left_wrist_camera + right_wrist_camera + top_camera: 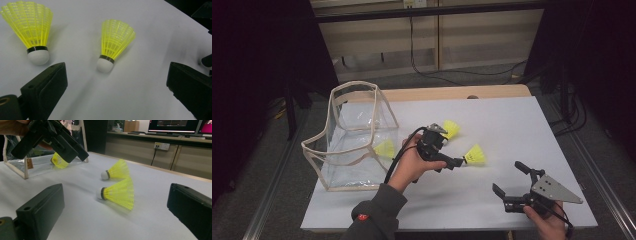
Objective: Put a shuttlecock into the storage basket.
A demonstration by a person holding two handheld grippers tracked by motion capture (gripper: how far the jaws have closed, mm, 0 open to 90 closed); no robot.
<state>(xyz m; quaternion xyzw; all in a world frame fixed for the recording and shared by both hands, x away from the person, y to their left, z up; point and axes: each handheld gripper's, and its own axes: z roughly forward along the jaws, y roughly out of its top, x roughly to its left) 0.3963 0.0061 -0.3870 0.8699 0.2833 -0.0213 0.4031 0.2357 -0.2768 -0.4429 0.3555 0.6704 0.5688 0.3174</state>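
Note:
Three yellow shuttlecocks with white cork heads are on the white table. One shuttlecock lies just ahead of my left gripper, in line with the gap between its open jaws. A second shuttlecock rests beyond the left jaw. The third shuttlecock lies at the mouth of a clear bag. My right gripper rests open and holding nothing near the front right, pointing at the nearest shuttlecock.
The clear bag has cream trim and stands open on the table's left side. The white table cover ends at a wooden strip along the far edge. Cables run over the floor behind. The left gripper body hangs above the table in the right gripper view.

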